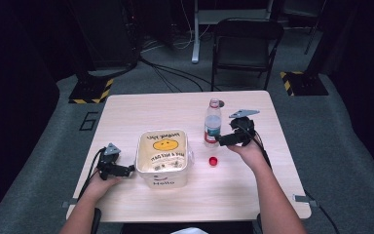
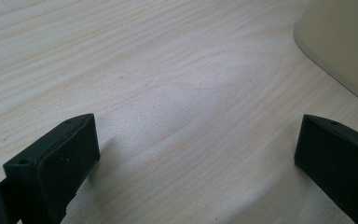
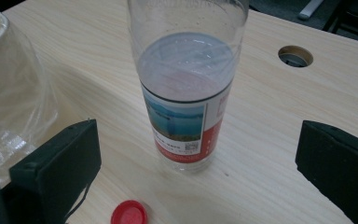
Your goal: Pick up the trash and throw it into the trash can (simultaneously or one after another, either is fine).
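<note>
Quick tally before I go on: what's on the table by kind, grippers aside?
Water bottle, uncapped, standing upright: 1
Red bottle cap, loose on the table: 1
Cream bin with a clear liner and a smiley print: 1
Total: 3

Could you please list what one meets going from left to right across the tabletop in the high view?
Left gripper → cream square plastic tub with a yellow smiley face → small red bottle cap → right gripper, its jaws open toward the clear plastic water bottle.
</note>
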